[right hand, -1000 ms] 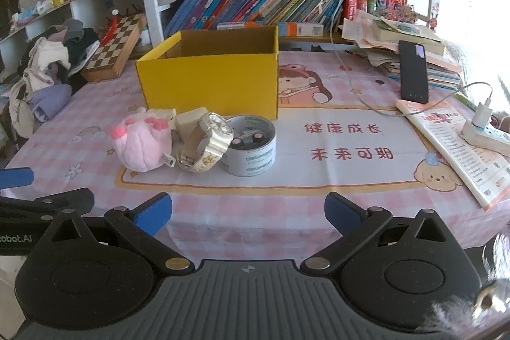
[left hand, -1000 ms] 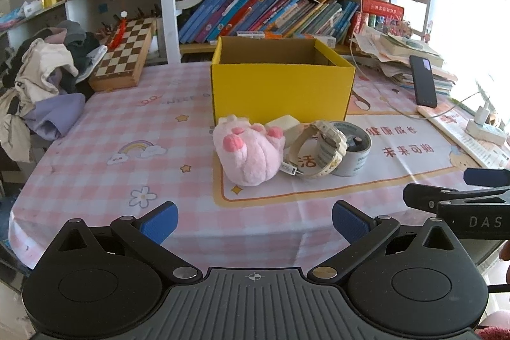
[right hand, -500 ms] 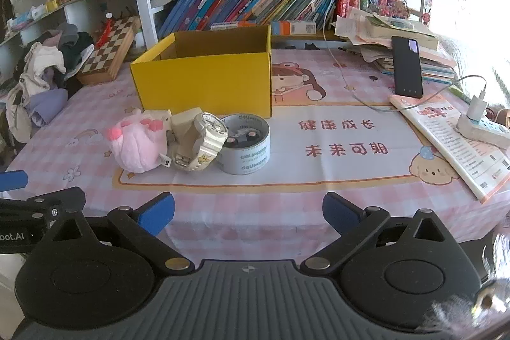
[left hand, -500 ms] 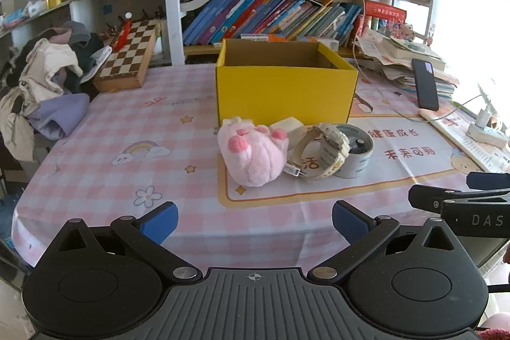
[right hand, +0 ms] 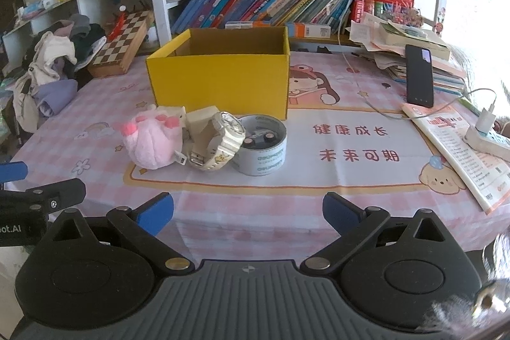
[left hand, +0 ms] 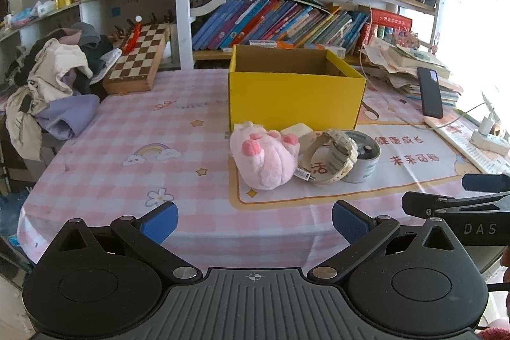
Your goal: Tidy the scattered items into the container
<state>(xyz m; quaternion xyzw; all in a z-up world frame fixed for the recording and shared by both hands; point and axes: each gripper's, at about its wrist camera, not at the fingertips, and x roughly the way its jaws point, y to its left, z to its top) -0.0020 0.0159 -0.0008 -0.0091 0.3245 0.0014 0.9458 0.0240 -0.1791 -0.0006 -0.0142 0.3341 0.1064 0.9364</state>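
An open yellow cardboard box (left hand: 295,97) (right hand: 223,85) stands mid-table. In front of it lie a pink plush paw (left hand: 266,160) (right hand: 153,142), a cream block (left hand: 298,131) (right hand: 200,118), a cream wristwatch (left hand: 334,156) (right hand: 216,144) and a grey tape roll (left hand: 365,160) (right hand: 263,145), all bunched together. My left gripper (left hand: 253,222) is open, back at the table's near edge, nothing between its blue pads. My right gripper (right hand: 248,214) is open too, likewise short of the items. Each gripper's side shows in the other's view.
A pink checked cloth (left hand: 143,136) covers the table. A chessboard (left hand: 137,59) and a clothes pile (left hand: 54,88) sit at the back left. A black phone (right hand: 419,75), book stacks, a leaflet (right hand: 459,148) and a power strip with cable (right hand: 487,139) occupy the right. Bookshelves stand behind.
Both grippers have drifted back and up a little, so the box and items sit slightly farther off. Both stay open; nothing on the table moved.
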